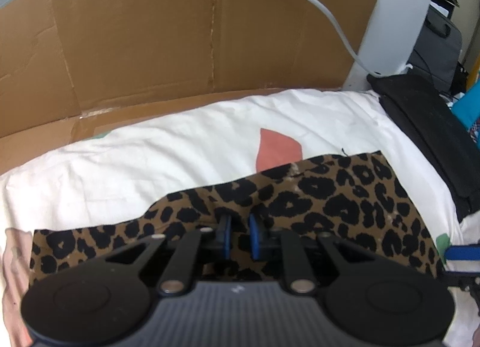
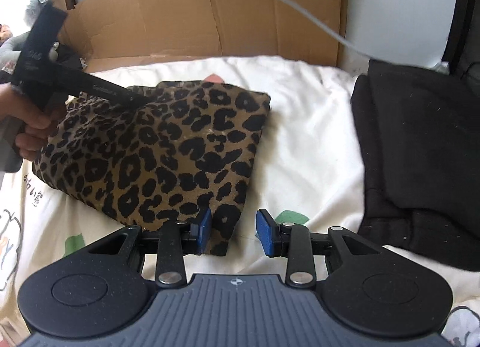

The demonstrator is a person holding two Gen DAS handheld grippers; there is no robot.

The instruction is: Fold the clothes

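Leopard-print garment (image 2: pixel 156 152) lies folded on a white printed bedsheet (image 2: pixel 306 143), in front of a flattened cardboard box (image 2: pixel 240 16) and left of a pile of black clothing (image 2: pixel 420 152). The left gripper (image 1: pixel 240 237), held in a person's hand (image 2: pixel 33 125), has its blue pads (image 1: pixel 255 239) drawn close on a raised ridge of the print fabric at the garment's far-left edge. The right gripper (image 2: pixel 234 231) stands spread at the garment's near corner, its left pad touching the cloth and its right pad over bare sheet.

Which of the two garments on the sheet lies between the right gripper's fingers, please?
The leopard-print garment: its near corner lies between the open right gripper fingers. The black garment lies apart, further right.
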